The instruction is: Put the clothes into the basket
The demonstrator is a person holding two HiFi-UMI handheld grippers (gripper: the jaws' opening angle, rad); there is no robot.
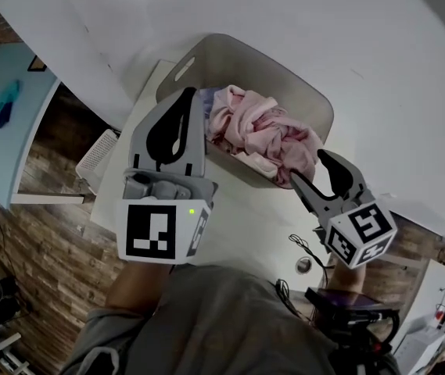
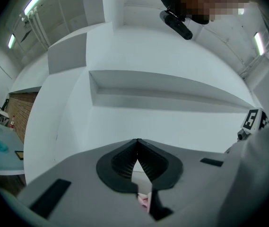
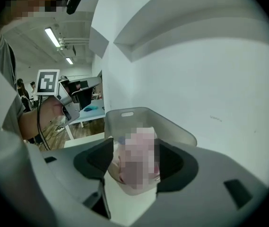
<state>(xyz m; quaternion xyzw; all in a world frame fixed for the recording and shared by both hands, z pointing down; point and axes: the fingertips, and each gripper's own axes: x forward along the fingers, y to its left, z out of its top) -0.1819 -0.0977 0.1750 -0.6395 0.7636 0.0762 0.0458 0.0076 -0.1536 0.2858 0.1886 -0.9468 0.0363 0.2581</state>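
A heap of crumpled pink clothes (image 1: 261, 131) fills the pale grey, round-cornered plastic basket (image 1: 285, 73) at the upper middle of the head view, which stands on a white tabletop (image 1: 245, 217). The basket's near-left wall is hidden behind the left gripper (image 1: 186, 94). In the right gripper view a mosaic patch covers most of the heap, so its folds cannot be read there. The left gripper's ribbed black pads are pressed together with nothing pinched, and only a sliver of pink cloth shows through the slit under them. The right gripper (image 1: 310, 169), at the heap's lower right, has its jaws spread and empty. Whether its lower fingertip brushes the cloth cannot be told. An oval handle slot (image 1: 184, 70) pierces the basket's left end wall. The person's grey shirt (image 1: 222, 319) is cut off by the bottom edge.
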